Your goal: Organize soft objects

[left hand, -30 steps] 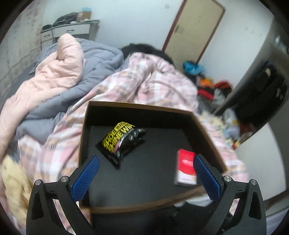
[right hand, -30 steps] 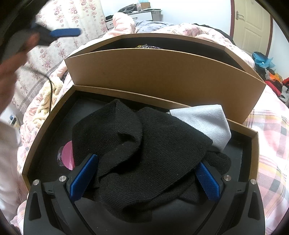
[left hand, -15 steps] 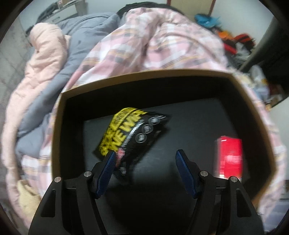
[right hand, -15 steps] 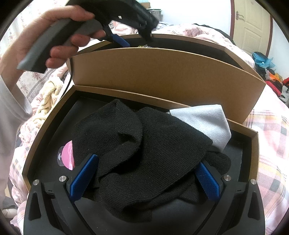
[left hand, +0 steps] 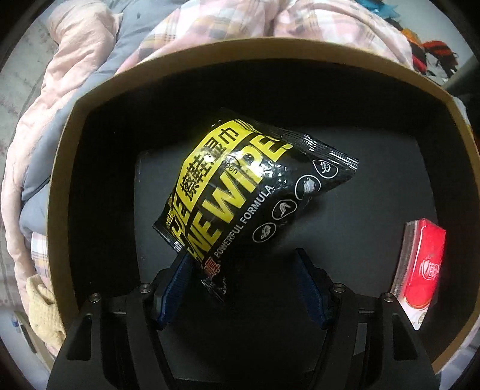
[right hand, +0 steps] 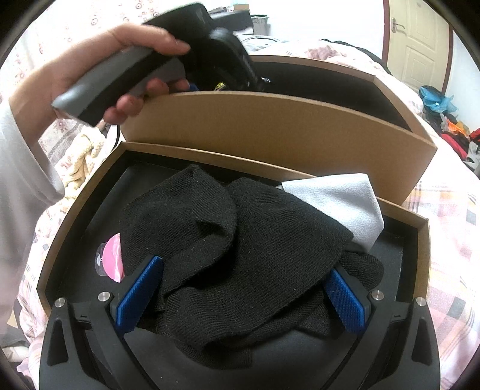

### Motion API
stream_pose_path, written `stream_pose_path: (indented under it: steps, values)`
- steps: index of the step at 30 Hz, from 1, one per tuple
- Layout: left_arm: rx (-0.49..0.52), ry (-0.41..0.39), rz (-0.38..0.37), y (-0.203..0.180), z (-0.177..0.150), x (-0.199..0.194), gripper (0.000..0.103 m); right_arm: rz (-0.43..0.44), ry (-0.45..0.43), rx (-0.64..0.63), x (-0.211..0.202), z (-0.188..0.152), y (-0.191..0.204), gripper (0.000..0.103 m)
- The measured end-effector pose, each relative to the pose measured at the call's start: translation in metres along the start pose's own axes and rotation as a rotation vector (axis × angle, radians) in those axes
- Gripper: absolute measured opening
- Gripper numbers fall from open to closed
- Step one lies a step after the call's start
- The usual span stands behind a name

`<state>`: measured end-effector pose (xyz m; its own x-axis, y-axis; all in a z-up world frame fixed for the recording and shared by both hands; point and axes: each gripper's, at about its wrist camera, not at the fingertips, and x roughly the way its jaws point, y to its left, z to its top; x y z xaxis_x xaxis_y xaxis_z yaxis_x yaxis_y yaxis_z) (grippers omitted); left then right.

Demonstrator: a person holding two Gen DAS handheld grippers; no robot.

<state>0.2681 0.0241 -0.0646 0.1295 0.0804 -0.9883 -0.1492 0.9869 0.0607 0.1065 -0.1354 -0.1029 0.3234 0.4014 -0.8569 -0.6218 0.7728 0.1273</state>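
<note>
A black and yellow shoe-wipes packet (left hand: pixel 240 180) lies tilted in the far cardboard box (left hand: pixel 69 168) with a black inside. My left gripper (left hand: pixel 244 270) points straight down into that box, its jaws closing. The packet's lower corner sits between the pads: the left pad touches its edge, the right pad stands apart. A red tissue pack (left hand: pixel 423 270) lies at the box's right. In the near box (right hand: pixel 78 216), my right gripper (right hand: pixel 243 297) stands open astride a heap of black knit cloth (right hand: pixel 240 240), with a grey cloth (right hand: pixel 339 204) behind it.
A person's hand (right hand: pixel 99 54) holds the left gripper's handle over the far box wall (right hand: pixel 270 120). A pink round item (right hand: pixel 112 261) peeks out left of the black cloth. Both boxes rest on a pink plaid quilt (left hand: pixel 315 21). Clothes (right hand: pixel 450 126) are piled by the door.
The left gripper has come down into the far box and tipped to point straight down. Its jaws have narrowed around the packet's lower corner. The right gripper has not moved.
</note>
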Motion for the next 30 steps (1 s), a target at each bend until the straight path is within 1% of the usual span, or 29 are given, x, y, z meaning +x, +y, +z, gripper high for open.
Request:
stream_pose_path:
  steps: [1, 2, 3, 5, 6, 9, 13, 15, 19, 21, 23, 25, 27, 29, 30]
  values:
    - [0.012, -0.014, -0.001, -0.001, -0.002, -0.001, 0.048, 0.0, 0.0, 0.0, 0.0, 0.0, 0.0, 0.103]
    - [0.027, -0.03, 0.001, -0.001, -0.003, -0.003, 0.028, 0.0, 0.0, 0.0, 0.0, 0.0, 0.0, 0.103]
    - [0.028, -0.045, -0.009, -0.001, -0.004, -0.005, 0.024, 0.0, -0.001, 0.0, 0.0, 0.0, 0.0, 0.103]
    - [0.007, -0.069, -0.05, 0.004, -0.006, -0.007, 0.02, 0.0, -0.001, 0.0, 0.0, 0.0, 0.0, 0.103]
    - [0.007, -0.078, -0.057, 0.004, -0.007, -0.007, 0.017, 0.0, 0.0, 0.0, 0.0, 0.0, 0.0, 0.103]
    - [0.006, -0.109, -0.07, 0.007, -0.012, -0.013, 0.012, 0.0, 0.0, 0.0, 0.0, 0.0, 0.0, 0.103]
    - [0.016, -0.185, -0.082, 0.008, -0.018, -0.034, 0.009, 0.001, -0.001, 0.0, 0.0, 0.0, 0.0, 0.103]
    - [0.013, -0.235, -0.09, 0.011, -0.022, -0.05, 0.003, 0.001, 0.0, 0.0, 0.0, 0.0, 0.0, 0.103]
    - [0.025, -0.336, -0.152, 0.016, -0.039, -0.091, 0.002, 0.001, -0.001, 0.0, 0.0, 0.0, 0.0, 0.103]
    - [0.054, -0.389, -0.142, 0.015, -0.039, -0.11, 0.002, 0.002, 0.001, 0.001, 0.001, 0.0, 0.0, 0.103]
    - [0.095, -0.43, -0.131, 0.006, -0.046, -0.127, 0.003, 0.001, 0.001, 0.0, 0.001, 0.0, 0.0, 0.103]
    - [0.103, -0.451, -0.122, -0.002, -0.039, -0.133, 0.003, 0.001, 0.001, 0.0, 0.001, 0.0, 0.001, 0.103]
    - [0.092, -0.438, -0.086, -0.007, -0.025, -0.141, 0.003, 0.001, 0.001, 0.0, 0.001, 0.0, 0.0, 0.103]
    - [0.107, -0.363, -0.022, -0.015, -0.004, -0.132, 0.003, 0.002, 0.002, 0.0, 0.001, 0.0, 0.0, 0.103]
    - [0.107, -0.337, 0.0, -0.016, 0.0, -0.131, 0.003, 0.0, 0.0, 0.0, 0.001, 0.0, 0.001, 0.103]
